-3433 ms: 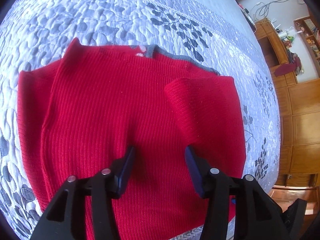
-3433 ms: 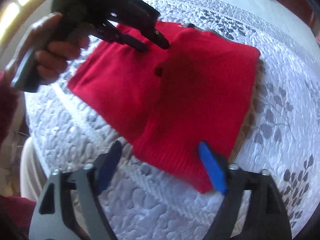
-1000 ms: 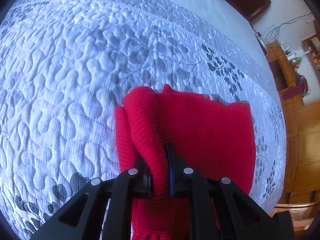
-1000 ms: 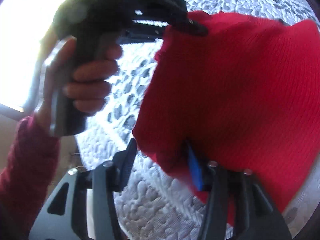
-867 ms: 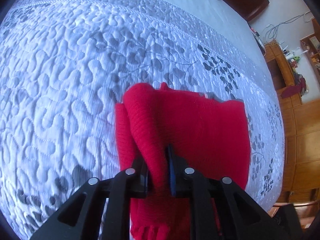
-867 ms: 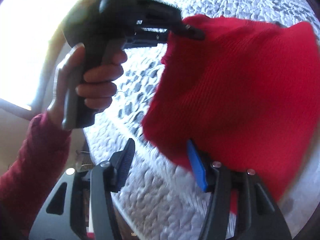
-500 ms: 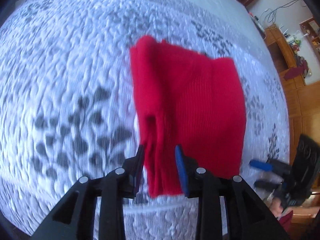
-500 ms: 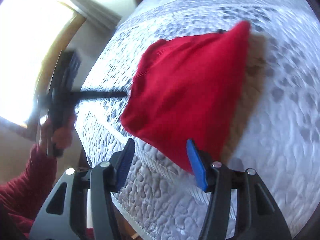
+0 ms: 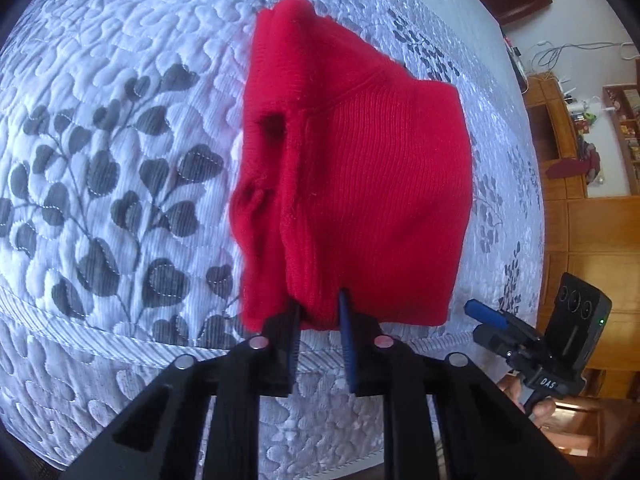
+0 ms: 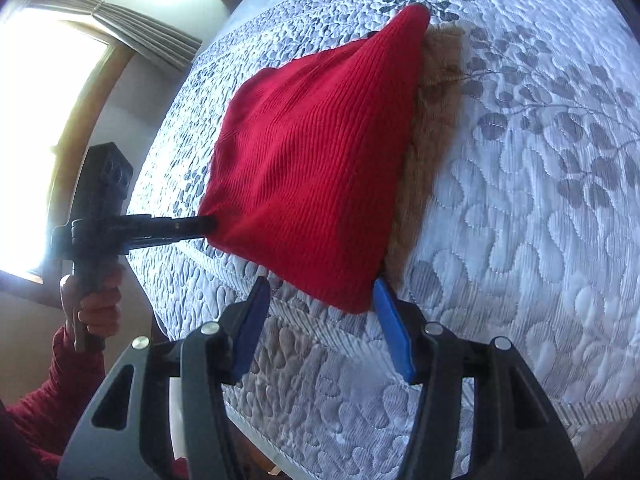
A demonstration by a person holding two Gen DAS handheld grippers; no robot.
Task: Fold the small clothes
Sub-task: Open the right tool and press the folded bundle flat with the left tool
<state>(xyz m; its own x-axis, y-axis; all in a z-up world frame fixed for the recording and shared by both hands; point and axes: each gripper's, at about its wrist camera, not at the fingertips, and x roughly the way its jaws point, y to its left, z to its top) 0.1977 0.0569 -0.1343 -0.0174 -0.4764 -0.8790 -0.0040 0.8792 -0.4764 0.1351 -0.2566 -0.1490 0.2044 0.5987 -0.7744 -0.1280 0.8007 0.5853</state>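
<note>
A folded red knit sweater [image 9: 360, 184] lies on the quilted bedspread [image 9: 104, 152] near its front edge. My left gripper [image 9: 318, 312] is partly open, its fingers astride the sweater's near hem fold without squeezing it. In the right wrist view the sweater [image 10: 316, 160] lies flat. The left gripper [image 10: 204, 224] touches its left corner there. My right gripper [image 10: 320, 296] is open and empty, with its blue pads either side of the sweater's near corner. It also shows in the left wrist view [image 9: 486, 316], off the bed's edge.
A tan fuzzy item [image 10: 432, 120] lies under the sweater's right edge. The bedspread [image 10: 540, 200] is pale blue with grey leaf prints. Wooden cabinets and shelves [image 9: 592, 216] stand beyond the bed. A bright window with a curtain [image 10: 60, 80] is at the left.
Both grippers gripped the sweater, carried its fold over and laid it down. The right gripper let go and drew back. The left gripper's jaws have opened around the hem.
</note>
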